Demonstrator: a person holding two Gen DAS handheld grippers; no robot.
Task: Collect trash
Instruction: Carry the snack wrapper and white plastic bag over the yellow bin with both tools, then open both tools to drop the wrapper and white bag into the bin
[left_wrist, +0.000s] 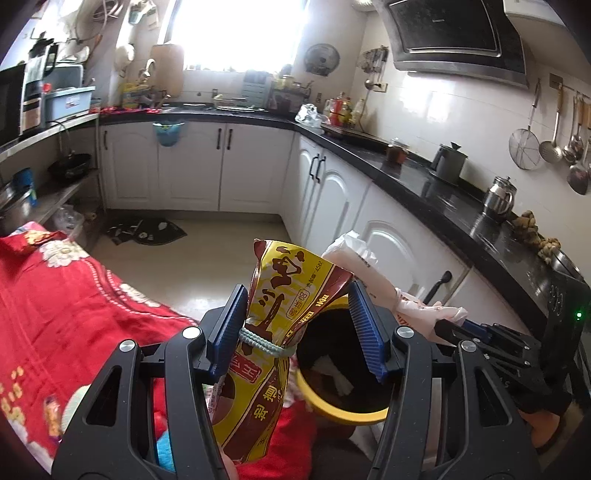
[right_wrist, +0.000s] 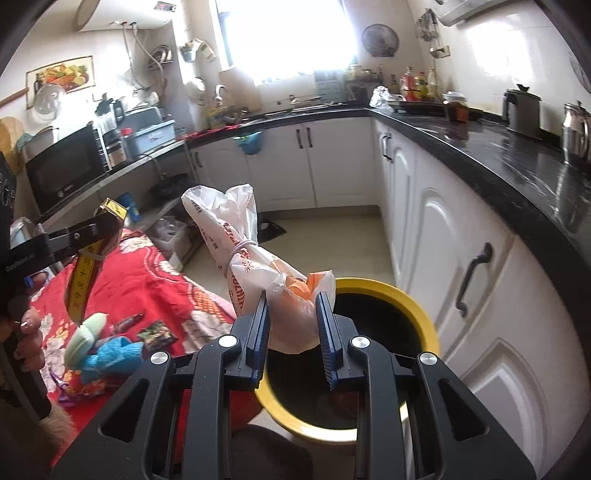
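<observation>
A yellow-rimmed black trash bin (left_wrist: 341, 410) (right_wrist: 424, 317) stands on the floor beside the red-covered table. My left gripper (left_wrist: 297, 328) stands wide, with a yellow and brown snack bag (left_wrist: 273, 332), tied by a rubber band, leaning on its left pad beside the bin's rim. My right gripper (right_wrist: 293, 332) is shut on a white and orange plastic bag (right_wrist: 255, 266), tied with a band, held over the bin's near rim. That white bag also shows in the left wrist view (left_wrist: 373, 273). The snack bag and the left gripper show in the right wrist view (right_wrist: 86, 258).
A red floral cloth (right_wrist: 147, 280) covers the table at left, with a blue knitted item (right_wrist: 110, 354), a pale green item (right_wrist: 86, 334) and small packets (right_wrist: 155, 332) on it. White cabinets (right_wrist: 461, 266) under a black counter (right_wrist: 517, 166) run close on the right.
</observation>
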